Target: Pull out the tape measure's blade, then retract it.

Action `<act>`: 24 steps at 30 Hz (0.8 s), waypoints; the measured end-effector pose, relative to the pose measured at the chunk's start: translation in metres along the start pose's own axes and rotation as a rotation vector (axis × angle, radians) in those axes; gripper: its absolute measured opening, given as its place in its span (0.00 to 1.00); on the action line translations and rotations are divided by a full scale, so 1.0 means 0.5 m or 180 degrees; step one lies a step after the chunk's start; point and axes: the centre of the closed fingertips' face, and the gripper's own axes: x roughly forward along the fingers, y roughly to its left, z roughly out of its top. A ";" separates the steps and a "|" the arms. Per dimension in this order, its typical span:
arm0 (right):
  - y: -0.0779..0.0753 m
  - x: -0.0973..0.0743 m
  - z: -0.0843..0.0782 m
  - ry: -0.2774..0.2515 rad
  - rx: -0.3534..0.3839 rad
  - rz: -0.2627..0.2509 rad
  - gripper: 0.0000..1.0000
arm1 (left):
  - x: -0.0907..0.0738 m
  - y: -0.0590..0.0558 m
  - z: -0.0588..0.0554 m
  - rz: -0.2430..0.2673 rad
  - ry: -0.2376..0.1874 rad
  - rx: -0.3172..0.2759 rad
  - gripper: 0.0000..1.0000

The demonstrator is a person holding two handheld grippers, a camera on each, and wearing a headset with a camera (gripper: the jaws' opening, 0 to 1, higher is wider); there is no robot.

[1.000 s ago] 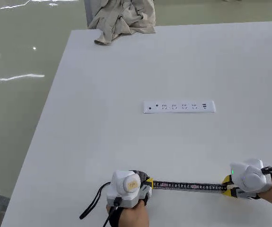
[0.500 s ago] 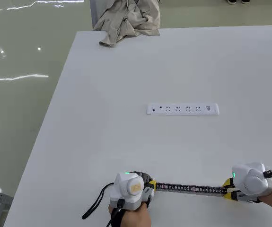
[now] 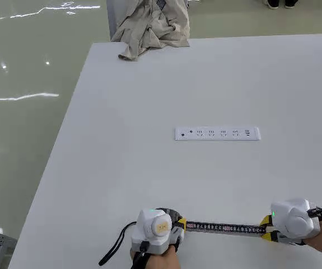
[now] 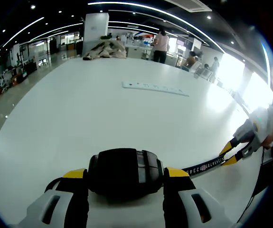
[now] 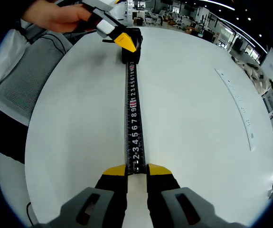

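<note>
Rigid case (image 4: 125,164) clamped in left gripper (image 4: 126,173), blade (image 5: 134,109) tip pinched by right gripper (image 5: 136,169); blade likely thin, springy, slick, so best held firmly at its end

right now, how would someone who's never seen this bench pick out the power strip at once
Start with the big white table. Near its middle, between the crumpled beige cloth at the far edge and the tape measure stretched along the near edge, lies the power strip. It is the flat white bar with a row of sockets, lying alone.
</note>
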 end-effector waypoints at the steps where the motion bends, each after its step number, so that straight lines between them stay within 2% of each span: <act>1: 0.001 0.001 0.002 -0.0003 -0.0023 -0.0011 0.14 | -0.001 -0.001 0.001 0.0001 -0.0001 0.0002 0.61; 24: 0.000 0.018 0.050 -0.0110 -0.0110 -0.0155 0.14 | 0.000 0.000 -0.001 -0.0003 0.0014 0.0016 0.61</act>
